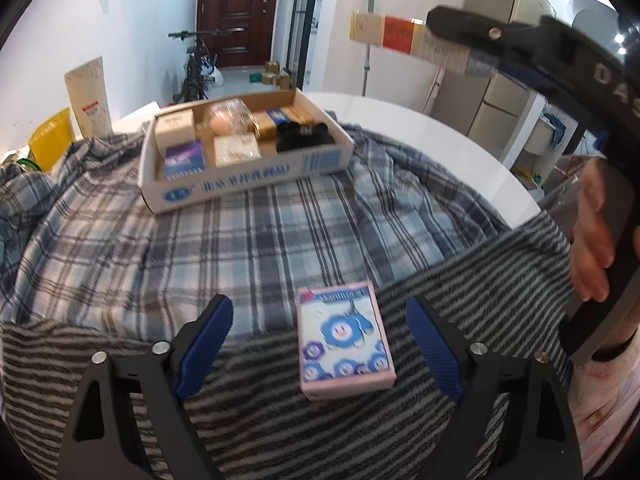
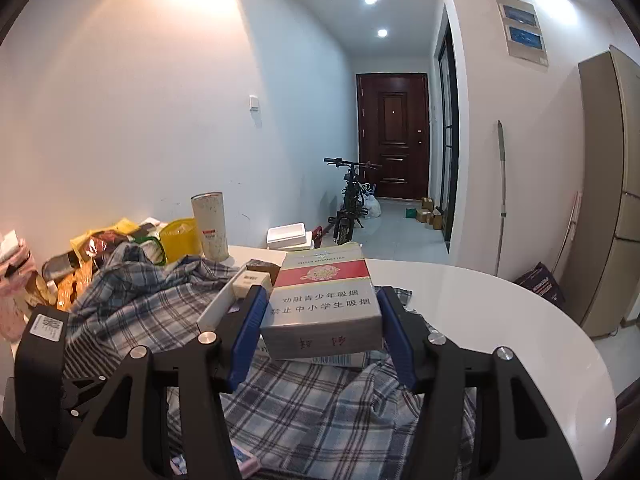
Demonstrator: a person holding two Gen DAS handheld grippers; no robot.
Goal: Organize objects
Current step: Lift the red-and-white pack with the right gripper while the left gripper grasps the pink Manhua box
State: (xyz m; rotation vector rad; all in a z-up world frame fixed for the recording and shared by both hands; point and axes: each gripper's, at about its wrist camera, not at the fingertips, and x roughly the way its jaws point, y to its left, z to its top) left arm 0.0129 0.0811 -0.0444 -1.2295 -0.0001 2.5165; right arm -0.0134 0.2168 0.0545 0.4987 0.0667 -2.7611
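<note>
The right gripper [image 2: 318,332] is clamping a cigarette carton [image 2: 322,300] by its long sides, holding it lifted clear of the plaid cloth [image 2: 320,412], presumably so it can travel over the wall of the cardboard tray [image 1: 256,184] without snagging. That tray is sitting at the far side of the cloth, already holding several small boxes and a wrapped item packed side by side, with little bare floor showing. The left gripper [image 1: 320,344] is pointing down with its jaws apart and nothing pinched, straddling a pink-edged box with blue flower print [image 1: 344,340] lying flat on the near striped cloth [image 1: 256,400]; the pads are standing clear on either side, likely lining up a grasp across its narrow width.
</note>
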